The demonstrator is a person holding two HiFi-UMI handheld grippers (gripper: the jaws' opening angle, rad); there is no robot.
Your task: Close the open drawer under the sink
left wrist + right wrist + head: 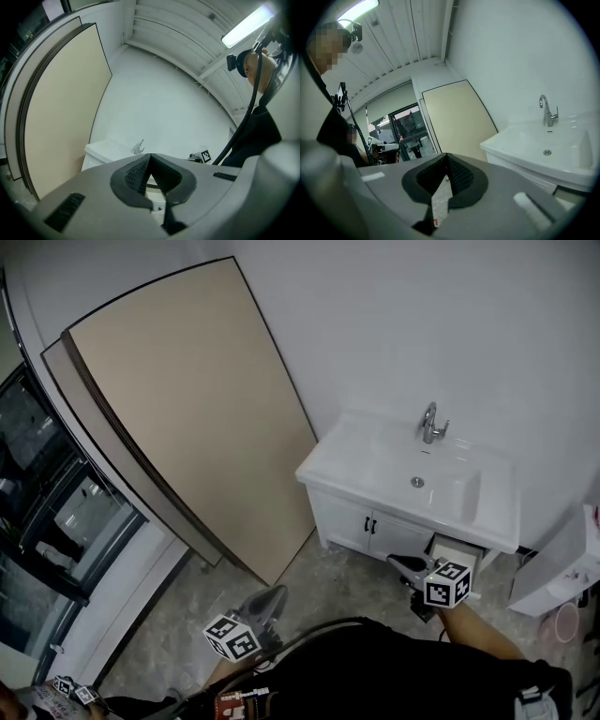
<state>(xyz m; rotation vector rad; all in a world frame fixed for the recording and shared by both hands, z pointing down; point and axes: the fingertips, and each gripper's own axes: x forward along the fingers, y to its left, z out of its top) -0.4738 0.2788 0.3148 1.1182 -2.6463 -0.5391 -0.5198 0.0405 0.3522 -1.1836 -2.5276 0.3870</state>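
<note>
A white vanity with a sink (441,486) and chrome faucet (430,423) stands against the back wall. Under the basin's right half a pale drawer (457,552) stands pulled out. My right gripper (394,561) hovers just in front of the drawer, pointing left across the cabinet front, jaws shut with nothing held. My left gripper (279,591) is farther left over the floor, well short of the vanity, and is also shut and empty. The left gripper view shows its jaws (150,155) meeting below the faucet (138,147). In the right gripper view the closed tips (446,155) lie left of the sink (543,152).
A large beige panel (187,409) leans against the wall left of the vanity. Dark glass doors (47,512) fill the far left. The two cabinet doors (366,521) beside the drawer are closed. A white object (562,568) and a pink bucket (565,622) stand to the right.
</note>
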